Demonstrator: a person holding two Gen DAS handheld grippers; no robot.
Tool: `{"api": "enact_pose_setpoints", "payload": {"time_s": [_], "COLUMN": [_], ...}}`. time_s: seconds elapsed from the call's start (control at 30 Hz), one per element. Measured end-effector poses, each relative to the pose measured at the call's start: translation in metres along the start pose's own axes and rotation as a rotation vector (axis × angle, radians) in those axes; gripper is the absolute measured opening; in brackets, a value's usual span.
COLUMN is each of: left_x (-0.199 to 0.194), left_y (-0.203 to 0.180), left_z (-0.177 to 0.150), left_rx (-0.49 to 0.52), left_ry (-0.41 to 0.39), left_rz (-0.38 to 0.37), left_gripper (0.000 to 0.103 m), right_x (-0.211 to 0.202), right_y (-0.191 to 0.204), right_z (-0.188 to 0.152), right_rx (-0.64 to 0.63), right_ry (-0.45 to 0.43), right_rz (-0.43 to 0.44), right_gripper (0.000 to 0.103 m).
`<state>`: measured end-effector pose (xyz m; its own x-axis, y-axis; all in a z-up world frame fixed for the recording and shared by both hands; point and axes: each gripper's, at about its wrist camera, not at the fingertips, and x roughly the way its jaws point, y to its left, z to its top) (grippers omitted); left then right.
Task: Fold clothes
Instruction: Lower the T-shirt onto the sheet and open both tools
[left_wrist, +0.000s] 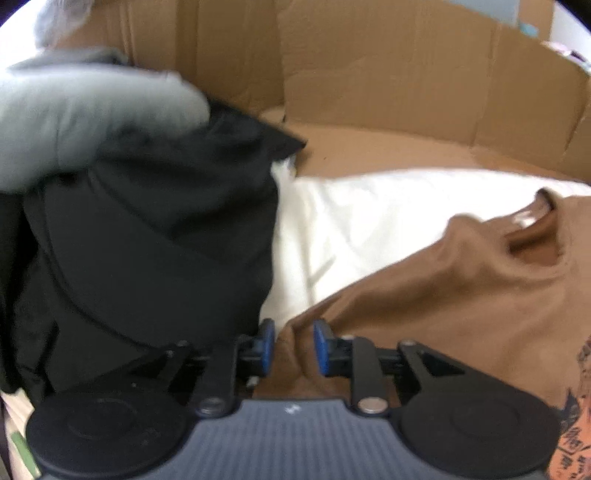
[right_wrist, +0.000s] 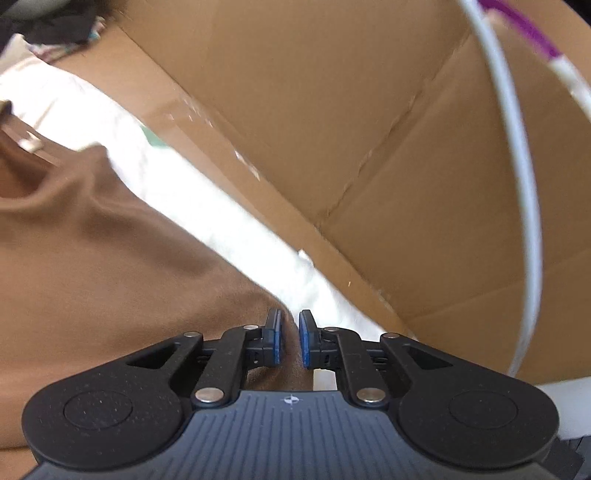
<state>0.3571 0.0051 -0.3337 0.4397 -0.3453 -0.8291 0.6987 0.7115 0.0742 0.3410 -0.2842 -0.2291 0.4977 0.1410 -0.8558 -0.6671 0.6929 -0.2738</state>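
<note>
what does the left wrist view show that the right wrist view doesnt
Only the left wrist view shows the black garment heaped at the left with a grey garment on top, plus an orange print at the right edge of the brown shirt.

Only the right wrist view shows a white cable and a purple cable in front of the cardboard.

Both show the brown shirt with its collar, the white sheet under it and the cardboard wall behind. The left gripper and right gripper each pinch brown fabric.

Both wrist views close above cloth, facing cardboard wall (left_wrist: 388, 74), sharing brown shirt (left_wrist: 443, 288) collar
</note>
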Motion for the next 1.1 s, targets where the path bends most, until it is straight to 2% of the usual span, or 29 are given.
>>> {"api": "enact_pose_setpoints", "payload": {"time_s": [0.13,0.23,0.27,0.33,0.53,0.7,0.9,0.97,1.1], "left_x": [-0.023,-0.015,-0.010,0.003,0.029,0.044,0.046,0.045,0.047], "left_y": [-0.008,-0.019,-0.024,-0.034,-0.064,-0.077,-0.086,-0.087,-0.085], "left_z": [0.013,0.029,0.033,0.037,0.038,0.040,0.032,0.032,0.033], "left_rx": [-0.023,-0.009,-0.004,-0.003,0.039,0.090,0.140,0.158,0.177], "left_ry": [-0.071,-0.083,-0.080,-0.071,-0.043,-0.017,-0.022,-0.029,-0.039], "left_rz": [-0.064,-0.091,-0.096,-0.108,-0.156,-0.177,-0.213,-0.223,-0.238], "left_gripper": [0.029,0.030,0.030,0.030,0.030,0.030,0.033,0.036,0.043], "right_x": [-0.010,-0.017,-0.019,-0.019,0.000,0.010,0.016,0.012,0.005], "right_y": [0.005,0.009,0.010,0.015,0.046,0.057,0.069,0.066,0.061], "right_z": [0.010,0.017,0.019,0.025,0.042,0.049,0.044,0.041,0.038], "right_rx": [0.011,0.019,0.022,0.025,0.011,0.008,-0.009,-0.018,-0.043], "right_ry": [-0.047,-0.081,-0.093,-0.111,-0.132,-0.138,-0.148,-0.162,-0.191], "right_rz": [0.042,0.073,0.083,0.106,0.179,0.213,0.265,0.285,0.320], "right_gripper": [0.012,0.014,0.023,0.030,0.030,0.030,0.030,0.030,0.038]}}
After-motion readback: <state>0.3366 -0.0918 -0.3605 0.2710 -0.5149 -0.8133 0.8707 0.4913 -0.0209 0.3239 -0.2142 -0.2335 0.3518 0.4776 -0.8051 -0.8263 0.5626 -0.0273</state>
